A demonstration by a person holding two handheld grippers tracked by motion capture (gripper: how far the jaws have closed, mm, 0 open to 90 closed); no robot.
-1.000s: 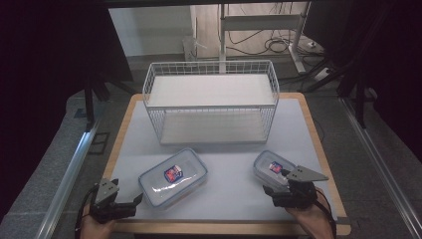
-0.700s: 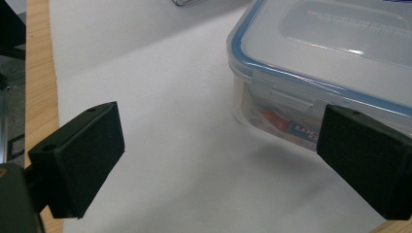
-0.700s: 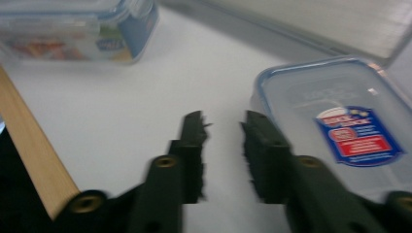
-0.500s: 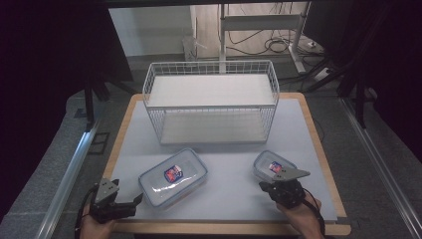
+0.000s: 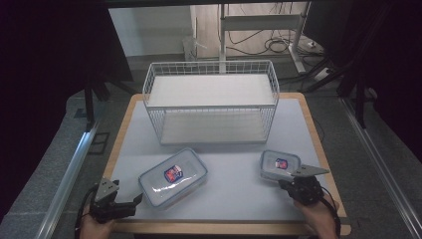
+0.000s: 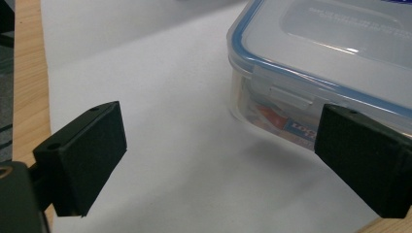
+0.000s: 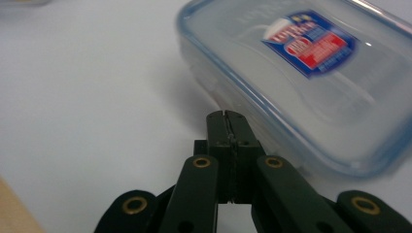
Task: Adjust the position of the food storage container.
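Note:
A large clear lidded container (image 5: pixel 173 177) with a blue seal and a red-blue label lies at the front left of the white mat. A smaller one (image 5: pixel 279 164) lies at the front right. My left gripper (image 5: pixel 130 203) stands open at the near left edge; in the left gripper view its right jaw is beside the large container's (image 6: pixel 330 53) latched corner, and the left gripper (image 6: pixel 221 133) has only mat between its jaws. My right gripper (image 5: pixel 288 183) is shut on nothing. In the right gripper view, the right gripper (image 7: pixel 227 121) points at the small container's (image 7: pixel 301 73) near side, close to its rim.
A white wire basket (image 5: pixel 211 99) with a shelf stands across the back of the mat. The wooden board's edge (image 5: pixel 224 228) runs along the front. Bare mat lies between the two containers. Metal rails (image 5: pixel 64 174) flank the table.
The right gripper's jaws have closed, and the hand has shifted slightly to the right beside the small container. The left gripper and the large container have stayed put.

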